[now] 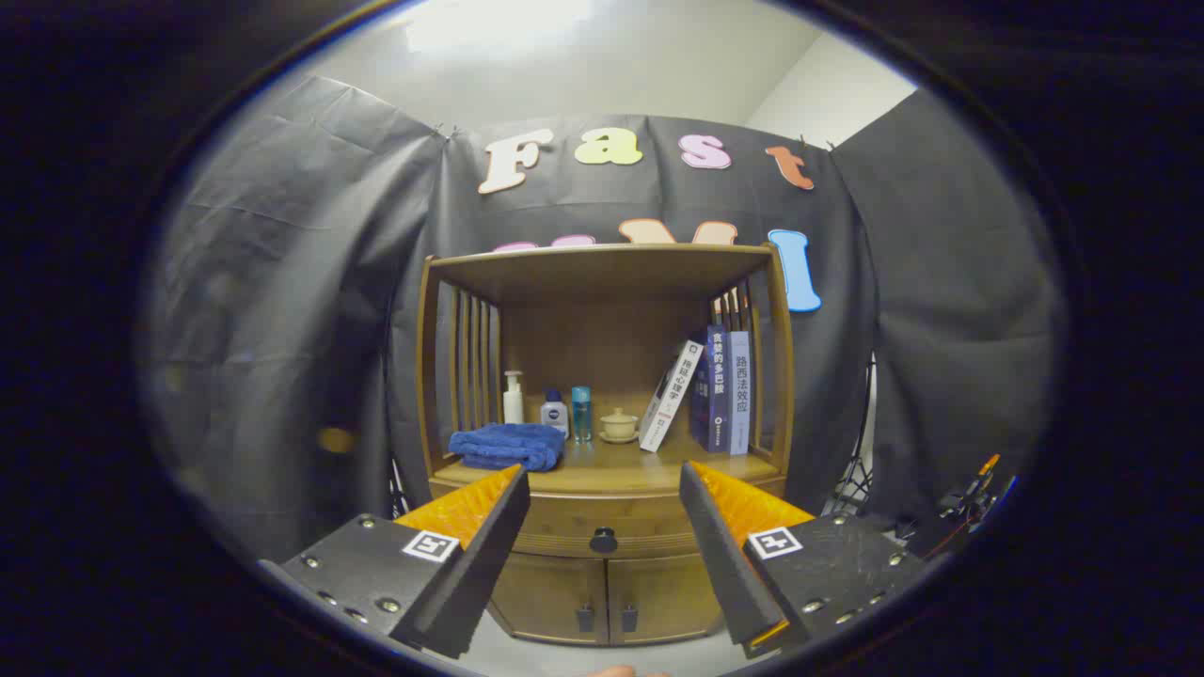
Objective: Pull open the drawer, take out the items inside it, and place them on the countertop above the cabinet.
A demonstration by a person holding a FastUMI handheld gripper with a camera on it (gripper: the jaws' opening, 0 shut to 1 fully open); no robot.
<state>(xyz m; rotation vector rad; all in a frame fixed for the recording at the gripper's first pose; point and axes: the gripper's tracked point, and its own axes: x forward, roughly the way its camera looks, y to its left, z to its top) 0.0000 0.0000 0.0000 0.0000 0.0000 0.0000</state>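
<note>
The drawer (602,528) sits shut in the wooden cabinet (602,442), a wide, shallow front running side to side just under the countertop (611,475), with a small dark round knob (603,541) at its middle. That knob is the thing the coming move turns on: it lies straight ahead of the gripper (602,489), beyond the fingertips and seen in the gap between them, a little below the level of the tips, with clear space still separating them from the cabinet. The fingers are spread wide and hold nothing, the left one (489,536) and the right one (715,536) framing the drawer front evenly on either side. Since the drawer pulls out toward the camera, a straight advance onto the knob looks like the likely approach, with the fingers closing across it from left and right. Below the drawer are two small doors (607,597) with dark handles. On the countertop above lie a folded blue towel (508,445), a white pump bottle (513,398), a small jar (554,414), a blue bottle (581,414), a lidded cup on a saucer (618,425), and several books (720,390), one leaning, leaving bare wood near the front edge for whatever comes out.
</note>
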